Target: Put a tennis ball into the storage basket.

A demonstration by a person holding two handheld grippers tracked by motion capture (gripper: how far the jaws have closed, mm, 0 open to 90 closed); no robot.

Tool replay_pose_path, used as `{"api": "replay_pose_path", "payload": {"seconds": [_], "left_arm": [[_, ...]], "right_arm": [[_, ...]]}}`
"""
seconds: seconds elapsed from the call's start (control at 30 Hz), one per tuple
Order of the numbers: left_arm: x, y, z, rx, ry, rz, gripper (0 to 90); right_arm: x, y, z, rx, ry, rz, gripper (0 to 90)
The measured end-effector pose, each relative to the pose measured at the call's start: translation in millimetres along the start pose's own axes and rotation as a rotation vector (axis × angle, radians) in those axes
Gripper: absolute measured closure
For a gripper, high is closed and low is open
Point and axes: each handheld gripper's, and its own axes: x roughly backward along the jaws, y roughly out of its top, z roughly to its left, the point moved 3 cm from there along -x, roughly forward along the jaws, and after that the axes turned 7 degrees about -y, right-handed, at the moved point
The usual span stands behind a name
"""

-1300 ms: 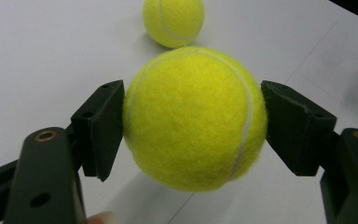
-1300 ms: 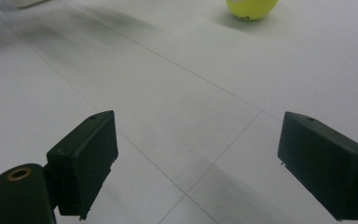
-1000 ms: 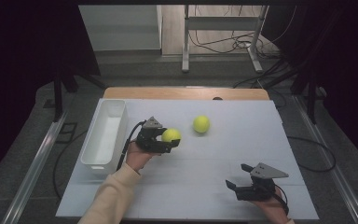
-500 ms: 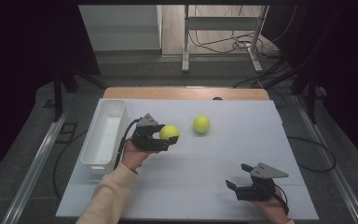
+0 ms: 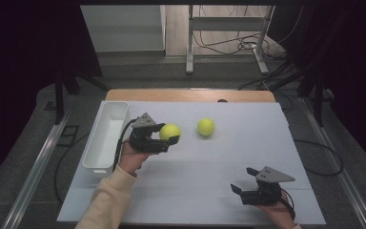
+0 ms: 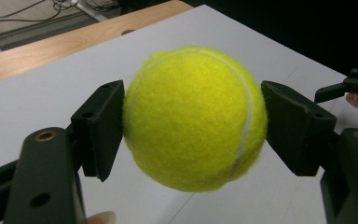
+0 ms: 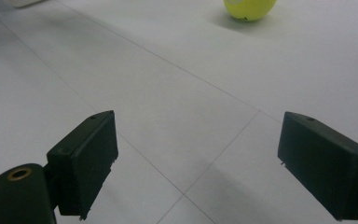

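Both grippers differ: the left gripper [image 6: 193, 121] clamps a tennis ball [image 6: 195, 119] by its sides, lifted off the white table [image 5: 195, 191] beside the white bin [image 5: 106, 138], while the right gripper [image 7: 193, 163] rests wide open and empty. Only two small pads pinch the fuzzy round ball, so a tilt or jolt could probably roll it free, sending it toward the second tennis ball [image 5: 205, 127].

On the table [image 5: 195, 191], the tray [image 5: 106, 138] lies at left, one ball [image 5: 169, 131] just right of it, another ball [image 5: 206, 127] further right, centre frame.
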Motion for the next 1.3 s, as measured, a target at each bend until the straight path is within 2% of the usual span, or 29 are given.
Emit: {"api": "replay_pose_path", "payload": {"seconds": [0.7,1.3], "left_arm": [[22.1,7.5,4.8,0.005,0.016,-0.054,26.5],[43.1,9.3,16.6,0.026,0.056,-0.09,26.5]], "right_arm": [[-0.2,-0.2,-0.4,-0.002,-0.006,0.003,12.6],[0.0,-0.2,-0.5,-0.001,-0.007,0.003,12.7]]}}
